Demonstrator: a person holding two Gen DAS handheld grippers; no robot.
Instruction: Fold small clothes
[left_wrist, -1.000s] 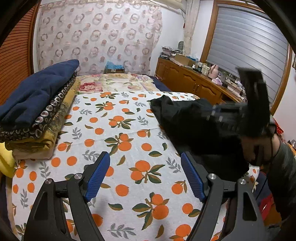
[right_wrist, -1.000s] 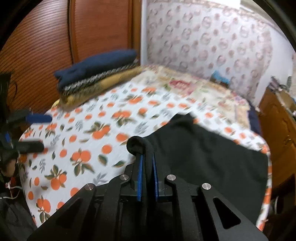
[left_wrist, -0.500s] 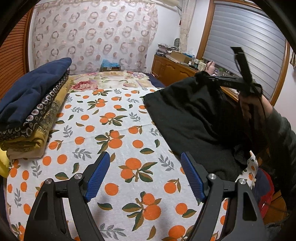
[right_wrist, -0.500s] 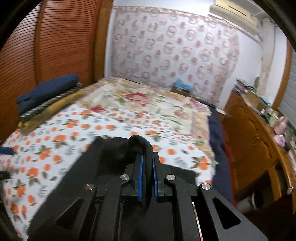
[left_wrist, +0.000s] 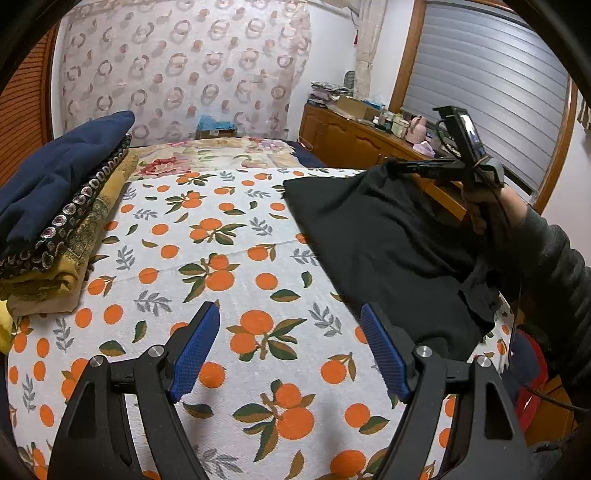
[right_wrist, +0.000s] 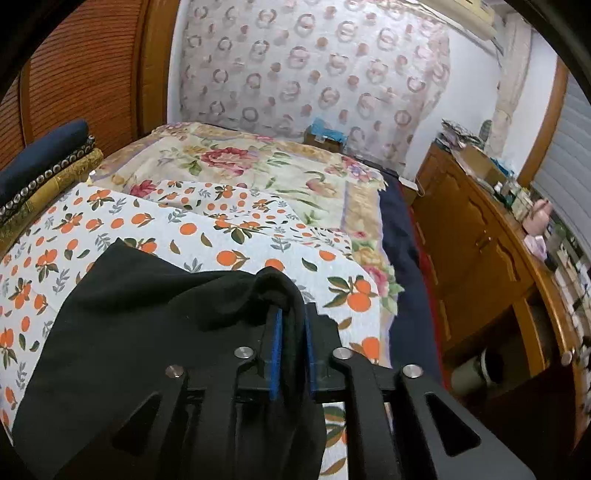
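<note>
A black garment is found on the right part of the orange-print bedsheet, one edge of it lifted clear of the bed and the remainder draped down onto the sheet. The raised edge is held by the right gripper, whose blue pads are closed narrowly upon a bunched fold of the cloth. The left gripper is observed low over bare sheet, near the garment's lower edge but apart from it, with its jaws spread wide and nothing between them. A stack of folded textiles is noted at the far left, well apart.

The step in hand is judged to be spreading out, or the first fold; no completed fold is evident. For the next move, a second corner would need to be taken by the free gripper, so that the cloth may be drawn taut and laid flat.
</note>
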